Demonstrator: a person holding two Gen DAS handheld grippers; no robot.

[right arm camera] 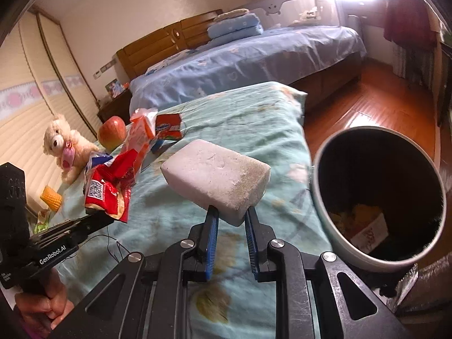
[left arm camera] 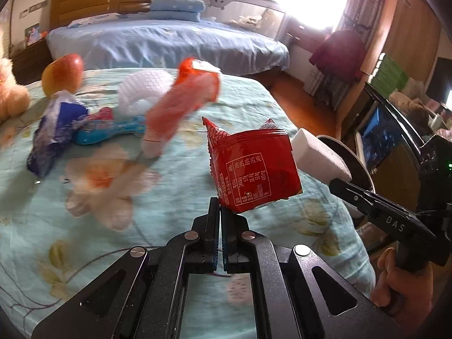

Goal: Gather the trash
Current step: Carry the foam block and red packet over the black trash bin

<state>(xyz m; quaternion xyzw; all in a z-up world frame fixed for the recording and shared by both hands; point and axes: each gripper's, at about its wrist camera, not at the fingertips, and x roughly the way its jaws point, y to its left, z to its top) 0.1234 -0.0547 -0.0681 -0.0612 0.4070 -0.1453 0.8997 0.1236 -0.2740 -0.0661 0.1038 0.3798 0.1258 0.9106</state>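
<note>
My left gripper [left arm camera: 219, 206] is shut on a red snack wrapper [left arm camera: 254, 166] and holds it above the floral bedspread [left arm camera: 84, 226]; the wrapper also shows in the right wrist view [right arm camera: 108, 189]. My right gripper [right arm camera: 231, 214] is shut on a white foam block [right arm camera: 217, 175], also seen at the right of the left wrist view [left arm camera: 319, 155]. A round bin [right arm camera: 378, 192] with dark inside and some trash at its bottom stands just right of the block. More wrappers lie on the bed: an orange one [left arm camera: 180, 104], a blue one [left arm camera: 53, 138], a teal one [left arm camera: 113, 130].
An apple [left arm camera: 63, 75] and a white foam net [left arm camera: 141, 90] lie beyond the wrappers. A teddy bear [right arm camera: 65, 147] and a yellow toy [right arm camera: 50, 197] sit at the bed's left. A second bed with blue sheets [right arm camera: 254, 56] stands behind. Wooden floor [right arm camera: 367, 99] lies to the right.
</note>
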